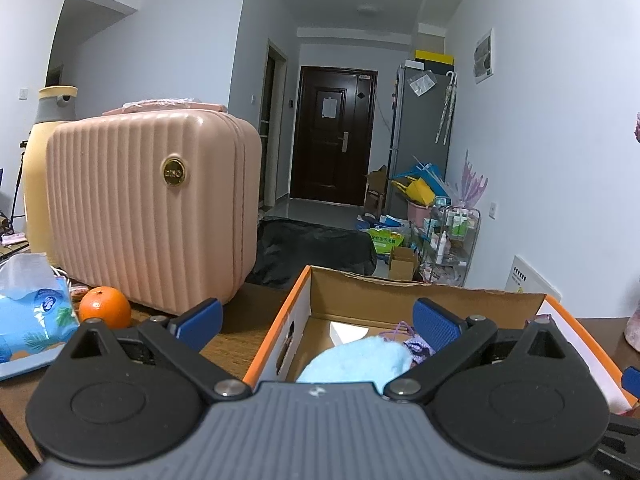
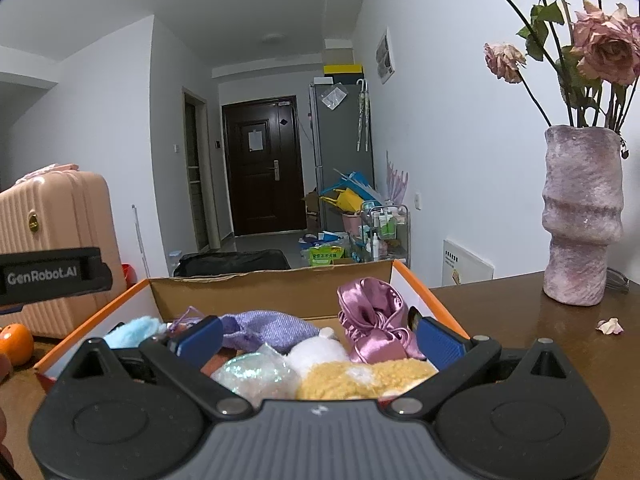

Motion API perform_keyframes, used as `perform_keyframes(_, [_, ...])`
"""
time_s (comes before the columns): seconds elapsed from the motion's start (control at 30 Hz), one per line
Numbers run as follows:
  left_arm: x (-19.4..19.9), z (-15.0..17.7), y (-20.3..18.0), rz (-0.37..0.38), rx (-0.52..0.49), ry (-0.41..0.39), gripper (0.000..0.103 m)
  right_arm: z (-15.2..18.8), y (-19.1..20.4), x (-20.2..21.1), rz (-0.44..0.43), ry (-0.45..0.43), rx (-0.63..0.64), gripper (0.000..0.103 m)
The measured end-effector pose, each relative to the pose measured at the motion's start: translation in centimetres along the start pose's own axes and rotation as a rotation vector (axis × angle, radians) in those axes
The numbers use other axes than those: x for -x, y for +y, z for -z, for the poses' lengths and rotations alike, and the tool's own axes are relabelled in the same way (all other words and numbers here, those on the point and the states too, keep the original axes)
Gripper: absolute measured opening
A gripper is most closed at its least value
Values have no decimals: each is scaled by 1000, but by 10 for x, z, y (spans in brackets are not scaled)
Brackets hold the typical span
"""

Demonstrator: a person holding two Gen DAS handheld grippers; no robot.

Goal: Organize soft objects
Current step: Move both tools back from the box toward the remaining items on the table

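Box: I take the orange-rimmed cardboard box [image 2: 280, 288] on the wooden table [image 2: 520, 320] as my landmark; both my grippers hang over its near edge.
Left gripper: my left gripper [image 1: 318, 322] has its blue pads spread wide with nothing between them; it sits above the box's left side.
Right gripper: my right gripper [image 2: 320, 334] is likewise spread and empty, over the box's middle.
Soft things: inside the box I see a light blue fluffy piece [image 1: 356, 360], a lilac knitted pouch [image 2: 268, 328], a pink satin pouch [image 2: 372, 328], a white fluffy ball [image 2: 318, 354], a yellow plush piece [image 2: 360, 378] and a shiny crinkled bundle [image 2: 256, 374].
Left of box: an orange [image 1: 105, 306], a tissue pack [image 1: 32, 320] and a pink ribbed case [image 1: 152, 212].
Right of box: a vase of dried roses [image 2: 582, 216].
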State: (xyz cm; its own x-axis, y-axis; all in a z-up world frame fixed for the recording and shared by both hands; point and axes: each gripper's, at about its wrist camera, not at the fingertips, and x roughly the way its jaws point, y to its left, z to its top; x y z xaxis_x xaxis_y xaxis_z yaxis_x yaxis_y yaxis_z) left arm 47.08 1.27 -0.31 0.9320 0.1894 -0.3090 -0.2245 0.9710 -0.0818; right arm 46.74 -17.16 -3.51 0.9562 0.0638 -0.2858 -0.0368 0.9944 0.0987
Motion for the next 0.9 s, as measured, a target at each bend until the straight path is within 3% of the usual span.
perform_keyframes(0.9, [70,28,3,28,-38,29,103,23,-25,79,-4,-2,58,103])
